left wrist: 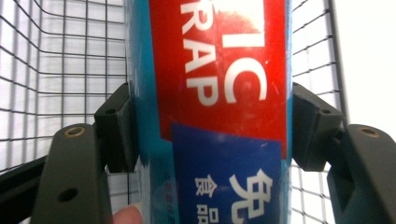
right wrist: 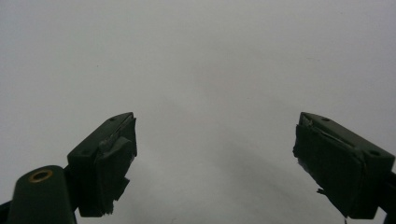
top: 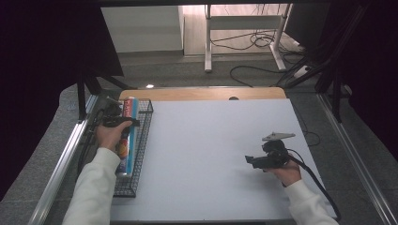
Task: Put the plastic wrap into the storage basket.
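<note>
White table (top: 211,154), wire basket (top: 146,123) at left. Left gripper (top: 123,123) clamped on plastic wrap box (left wrist: 219,116); keep box level, lower gently. Right gripper (right wrist: 215,163) jaws apart, idle lower right.

I see the plastic wrap box (top: 128,136), a long, slim carton in blue with a red panel and white lettering, plus a darker blue block of Chinese characters. It lies lengthwise inside the wire basket (top: 144,136), running from the basket's far end towards its near end, along its left side.
</note>
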Demonstrator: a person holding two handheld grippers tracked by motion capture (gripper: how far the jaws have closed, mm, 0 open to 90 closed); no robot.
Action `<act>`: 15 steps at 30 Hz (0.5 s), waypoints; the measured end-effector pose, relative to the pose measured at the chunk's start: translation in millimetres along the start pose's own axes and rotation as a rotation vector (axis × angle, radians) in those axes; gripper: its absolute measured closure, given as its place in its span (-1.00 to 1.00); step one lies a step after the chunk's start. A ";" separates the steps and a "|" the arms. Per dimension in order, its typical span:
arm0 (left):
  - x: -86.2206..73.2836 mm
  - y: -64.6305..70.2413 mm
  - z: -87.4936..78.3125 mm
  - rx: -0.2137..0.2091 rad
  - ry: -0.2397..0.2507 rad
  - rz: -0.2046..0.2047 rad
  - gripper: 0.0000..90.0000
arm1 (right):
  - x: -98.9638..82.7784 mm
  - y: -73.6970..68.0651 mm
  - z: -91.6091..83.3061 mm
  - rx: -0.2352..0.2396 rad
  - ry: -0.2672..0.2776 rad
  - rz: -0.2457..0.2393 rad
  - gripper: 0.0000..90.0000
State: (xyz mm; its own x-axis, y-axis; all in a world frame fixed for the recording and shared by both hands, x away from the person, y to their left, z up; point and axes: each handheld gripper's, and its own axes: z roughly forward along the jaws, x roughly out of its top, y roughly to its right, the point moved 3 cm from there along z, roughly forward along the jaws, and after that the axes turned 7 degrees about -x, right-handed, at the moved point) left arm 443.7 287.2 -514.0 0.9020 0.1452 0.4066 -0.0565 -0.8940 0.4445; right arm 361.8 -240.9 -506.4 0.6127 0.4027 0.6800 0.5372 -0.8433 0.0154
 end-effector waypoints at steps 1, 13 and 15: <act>-0.9 -1.7 6.1 0.007 -0.005 -0.002 -0.31 | 0.2 -0.1 -0.5 -0.001 0.001 0.002 -0.70; -11.1 11.9 1.1 0.063 0.015 0.102 -0.72 | -1.4 4.0 -0.1 -0.004 0.001 0.025 -0.70; -16.6 18.2 -11.6 0.051 0.059 0.132 -0.75 | -1.3 4.1 -1.1 -0.001 0.012 0.025 -0.70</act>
State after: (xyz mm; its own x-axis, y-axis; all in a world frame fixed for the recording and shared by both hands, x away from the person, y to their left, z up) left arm 422.6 273.4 -503.4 0.8611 0.0484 0.5061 -0.1498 -0.9271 0.3435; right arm 362.5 -245.2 -506.4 0.6190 0.3769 0.6891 0.5207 -0.8537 -0.0008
